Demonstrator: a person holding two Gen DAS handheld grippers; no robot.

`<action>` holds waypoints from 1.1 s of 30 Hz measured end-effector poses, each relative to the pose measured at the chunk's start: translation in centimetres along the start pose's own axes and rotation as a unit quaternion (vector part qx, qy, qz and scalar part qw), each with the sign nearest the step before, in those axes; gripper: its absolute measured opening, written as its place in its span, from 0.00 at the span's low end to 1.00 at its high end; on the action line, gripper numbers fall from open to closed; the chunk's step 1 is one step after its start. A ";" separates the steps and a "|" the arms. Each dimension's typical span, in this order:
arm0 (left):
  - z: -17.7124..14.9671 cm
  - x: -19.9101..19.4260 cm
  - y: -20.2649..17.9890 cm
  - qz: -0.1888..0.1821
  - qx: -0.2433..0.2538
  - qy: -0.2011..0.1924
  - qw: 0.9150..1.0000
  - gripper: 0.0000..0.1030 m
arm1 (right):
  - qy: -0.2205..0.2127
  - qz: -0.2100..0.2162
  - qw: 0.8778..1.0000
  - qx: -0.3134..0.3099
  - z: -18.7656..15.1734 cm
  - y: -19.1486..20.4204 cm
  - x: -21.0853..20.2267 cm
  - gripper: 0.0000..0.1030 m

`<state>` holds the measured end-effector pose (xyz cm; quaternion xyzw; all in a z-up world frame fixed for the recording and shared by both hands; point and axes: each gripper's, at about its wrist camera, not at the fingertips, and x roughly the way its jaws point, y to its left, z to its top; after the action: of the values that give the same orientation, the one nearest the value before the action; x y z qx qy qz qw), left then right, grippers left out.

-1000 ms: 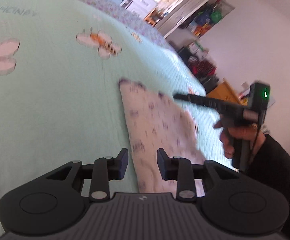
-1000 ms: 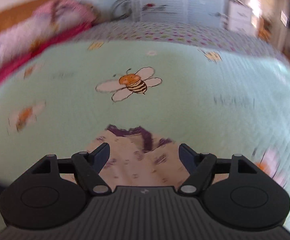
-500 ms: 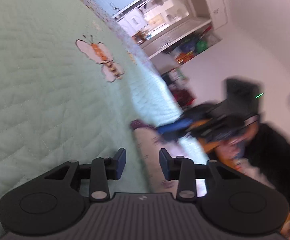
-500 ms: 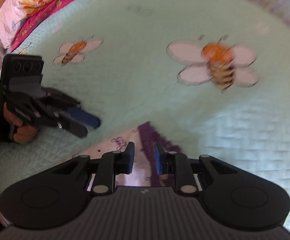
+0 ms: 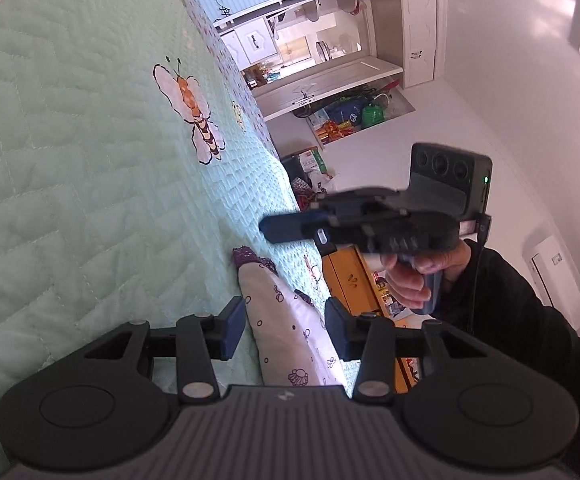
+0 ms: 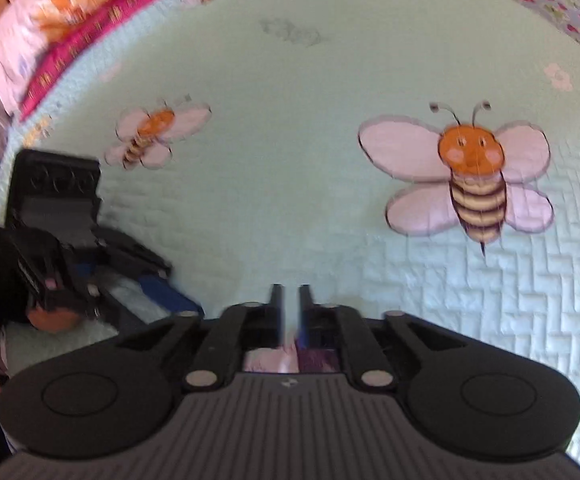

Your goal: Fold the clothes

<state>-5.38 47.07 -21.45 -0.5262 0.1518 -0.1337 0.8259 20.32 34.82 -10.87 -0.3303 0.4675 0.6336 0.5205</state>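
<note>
A white garment (image 5: 290,336) with small purple prints and a purple lace hem lies on the mint-green bee quilt (image 5: 69,160). In the left wrist view my left gripper (image 5: 283,334) is open, its jaws either side of the garment's raised fold. My right gripper (image 5: 285,229) hovers above and beyond the garment, its fingers together with no cloth seen between them. In the right wrist view my right gripper (image 6: 291,304) has its jaws nearly together, with pink and purple cloth (image 6: 290,360) showing only behind them. The left gripper (image 6: 101,264) shows at the lower left there.
The quilt (image 6: 330,60) covers a bed with large bee pictures (image 6: 466,176). A pink floral pillow or duvet (image 6: 69,20) lies at the far side. Beyond the bed edge stand a white cupboard (image 5: 330,60), shelves with clutter and a yellow wooden box (image 5: 350,280).
My right gripper has closed from wide open to nearly shut and lifted above the garment. My left gripper has dropped low beside the fold and stayed open.
</note>
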 end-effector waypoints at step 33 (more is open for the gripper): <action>0.8 -0.1 0.5 -0.005 -0.005 0.001 1.000 0.46 | -0.058 -0.148 0.986 0.044 -6.8 -2.1 -5.1 0.43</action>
<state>-5.13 47.96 -21.63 -0.5305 0.1509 -0.1382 0.8226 23.13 26.74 -9.15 -0.3351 0.4103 0.5464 0.6486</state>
